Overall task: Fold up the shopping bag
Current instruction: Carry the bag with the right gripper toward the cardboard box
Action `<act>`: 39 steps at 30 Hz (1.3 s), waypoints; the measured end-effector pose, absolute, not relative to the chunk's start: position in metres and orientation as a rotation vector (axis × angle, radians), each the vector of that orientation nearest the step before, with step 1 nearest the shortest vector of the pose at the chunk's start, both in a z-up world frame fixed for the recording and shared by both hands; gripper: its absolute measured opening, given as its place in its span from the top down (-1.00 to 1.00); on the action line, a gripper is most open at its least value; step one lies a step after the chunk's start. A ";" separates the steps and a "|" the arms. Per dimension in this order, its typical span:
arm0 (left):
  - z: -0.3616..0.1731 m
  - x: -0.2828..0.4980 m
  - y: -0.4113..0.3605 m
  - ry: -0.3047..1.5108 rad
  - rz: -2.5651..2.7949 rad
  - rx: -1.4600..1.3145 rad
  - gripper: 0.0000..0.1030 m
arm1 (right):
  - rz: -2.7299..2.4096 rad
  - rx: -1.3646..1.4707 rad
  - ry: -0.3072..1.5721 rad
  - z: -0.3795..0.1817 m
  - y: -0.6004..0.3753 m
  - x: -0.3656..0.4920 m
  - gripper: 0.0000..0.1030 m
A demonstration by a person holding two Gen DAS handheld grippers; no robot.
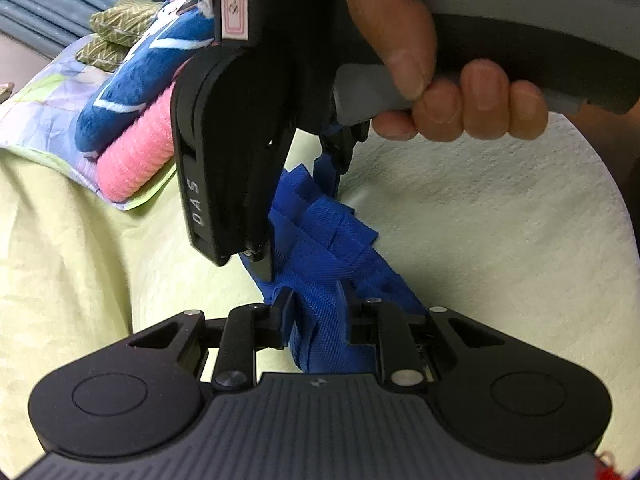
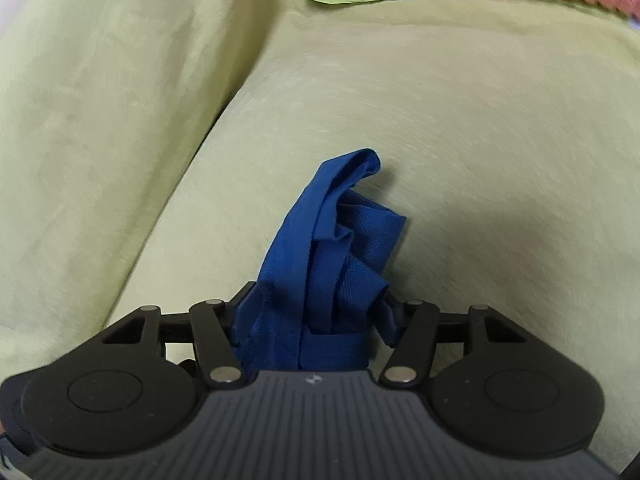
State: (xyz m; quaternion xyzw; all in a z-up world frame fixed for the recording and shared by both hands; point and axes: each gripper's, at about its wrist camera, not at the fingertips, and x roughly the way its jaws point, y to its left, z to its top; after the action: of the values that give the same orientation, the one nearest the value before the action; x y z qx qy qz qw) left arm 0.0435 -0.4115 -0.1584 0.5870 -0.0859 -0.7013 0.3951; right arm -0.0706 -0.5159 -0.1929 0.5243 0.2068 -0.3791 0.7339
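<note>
surface: pale green sheet (image 2: 440, 120) (rumpled) | left gripper (image 1: 316, 300) clamped on blue bag (image 1: 320, 240) | right gripper (image 2: 312, 320) around bag, grip unclear

My bag (image 2: 320, 256): blue woven cloth, matt, ribbed. My gripper (image 1: 316, 304): matt black plastic, metal pins. Sheet (image 2: 480, 140), upper right: soft cloth.

"DAS" on right hand-held gripper (image 1: 304, 216), pink label (image 1: 236, 0) unreadable
</note>
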 end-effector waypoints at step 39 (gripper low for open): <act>-0.155 -0.207 -0.433 -0.214 -2.187 1.230 0.54 | -1.067 1.197 0.105 -0.197 -0.486 -0.364 0.52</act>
State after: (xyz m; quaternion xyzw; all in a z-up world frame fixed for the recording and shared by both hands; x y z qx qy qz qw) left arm -0.2069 -0.4327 -0.1552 0.4650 -0.0808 -0.8267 0.3064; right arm -0.3636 -0.4860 -0.1966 0.5360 0.0471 -0.4780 0.6943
